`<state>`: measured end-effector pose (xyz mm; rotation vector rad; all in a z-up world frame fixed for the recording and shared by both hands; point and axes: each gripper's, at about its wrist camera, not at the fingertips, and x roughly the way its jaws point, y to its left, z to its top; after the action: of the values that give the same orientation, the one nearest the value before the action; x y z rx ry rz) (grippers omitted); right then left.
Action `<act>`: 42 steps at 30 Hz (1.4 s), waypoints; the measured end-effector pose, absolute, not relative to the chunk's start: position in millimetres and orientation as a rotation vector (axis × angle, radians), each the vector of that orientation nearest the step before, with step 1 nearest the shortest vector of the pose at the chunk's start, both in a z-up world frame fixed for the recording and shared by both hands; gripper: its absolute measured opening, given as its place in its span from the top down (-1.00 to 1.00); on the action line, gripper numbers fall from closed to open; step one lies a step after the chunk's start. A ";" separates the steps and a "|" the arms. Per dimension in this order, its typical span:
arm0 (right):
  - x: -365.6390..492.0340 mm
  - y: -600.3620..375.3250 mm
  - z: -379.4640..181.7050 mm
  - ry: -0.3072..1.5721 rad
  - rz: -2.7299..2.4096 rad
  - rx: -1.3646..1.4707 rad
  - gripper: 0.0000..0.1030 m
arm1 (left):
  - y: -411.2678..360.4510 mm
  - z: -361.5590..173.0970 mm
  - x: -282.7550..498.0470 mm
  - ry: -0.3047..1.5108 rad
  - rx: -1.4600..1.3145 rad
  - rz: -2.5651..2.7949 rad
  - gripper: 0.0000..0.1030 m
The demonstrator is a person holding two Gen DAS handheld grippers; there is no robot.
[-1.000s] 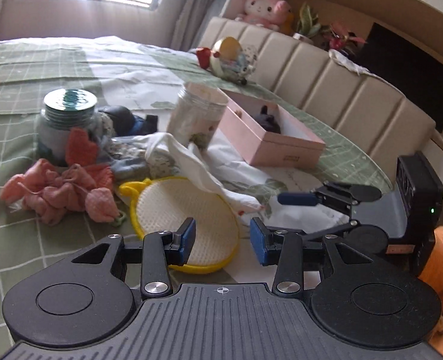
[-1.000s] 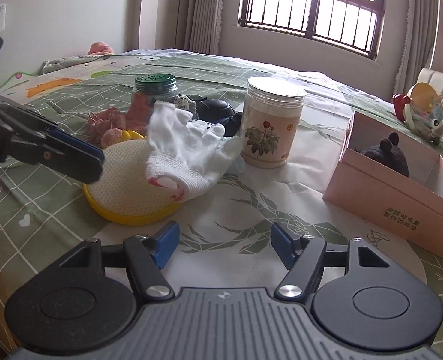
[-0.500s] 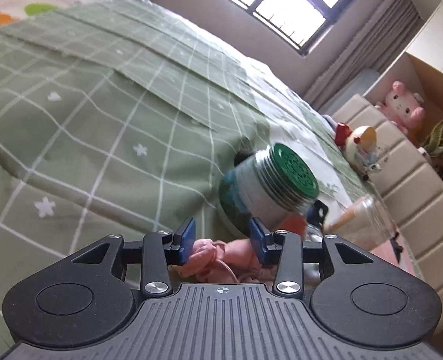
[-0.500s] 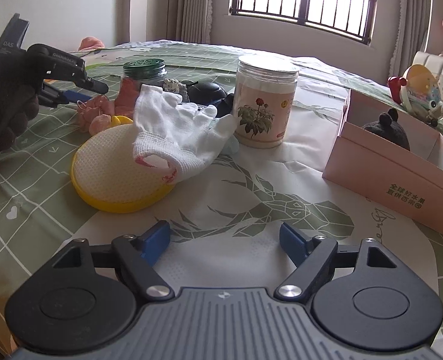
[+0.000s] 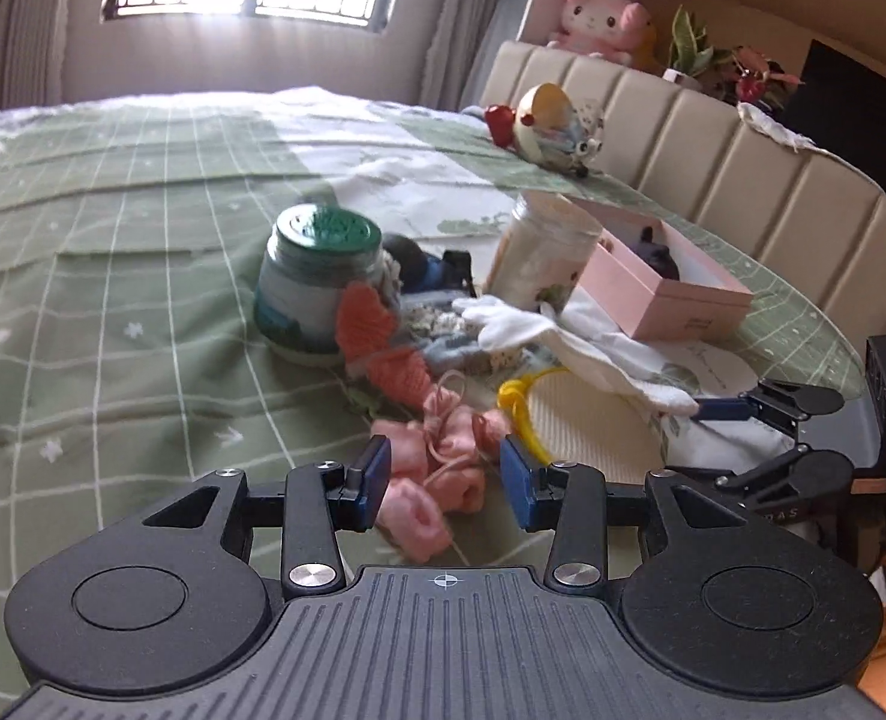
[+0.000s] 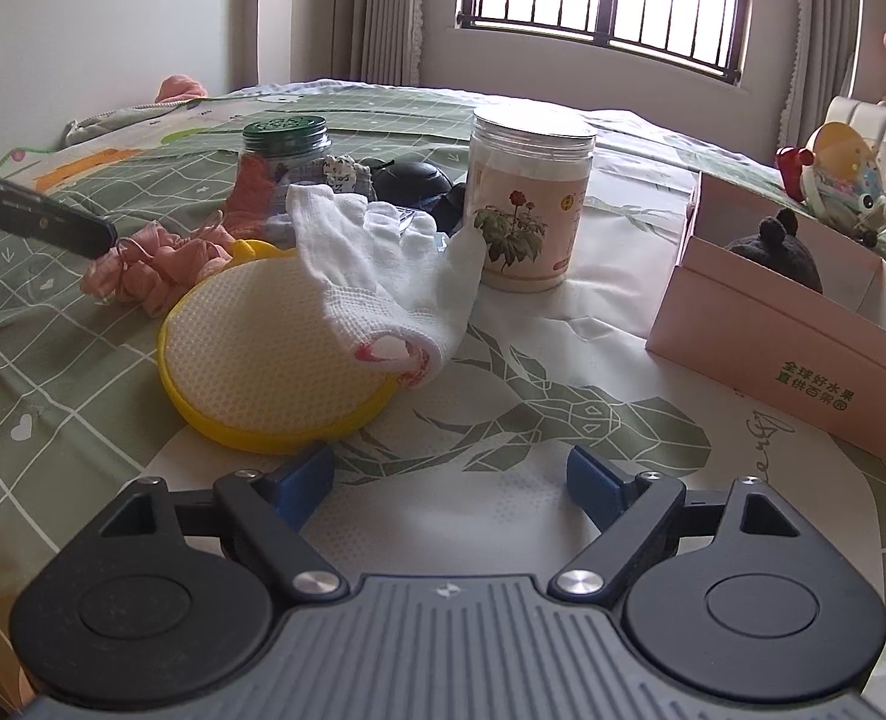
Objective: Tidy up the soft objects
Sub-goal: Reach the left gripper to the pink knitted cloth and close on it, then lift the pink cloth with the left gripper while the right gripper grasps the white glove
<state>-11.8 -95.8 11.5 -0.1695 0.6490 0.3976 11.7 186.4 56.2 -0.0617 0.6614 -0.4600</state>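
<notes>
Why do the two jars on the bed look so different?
The green-lidded jar is shorter, and its ridged lid is dark green. The flower jar is taller, with a pale lid and a red flower picture on its label. An orange knitted piece leans on the green-lidded jar; the white glove touches the flower jar. Both stand upright with lids on.

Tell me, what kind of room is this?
Most likely a bedroom. The things lie on a green checked bedspread, a padded headboard runs along one side with a pink plush toy above it, and curtains frame a barred window.
</notes>
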 end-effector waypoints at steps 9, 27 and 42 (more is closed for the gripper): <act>-6.8 -102.0 11.7 0.729 0.415 -0.126 -0.98 | 137.4 31.0 59.3 0.837 0.192 -0.387 0.05; 11.4 -92.5 70.4 0.613 0.491 -0.081 -0.79 | 185.3 50.0 19.3 0.704 -0.218 -0.240 0.63; 105.5 -45.4 79.0 0.848 0.583 0.031 0.84 | 189.7 109.3 41.5 0.545 -0.258 -0.239 0.66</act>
<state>105.5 -45.4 79.0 0.0307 0.8482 0.5829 41.5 189.7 109.3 -0.2579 0.5449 -0.2393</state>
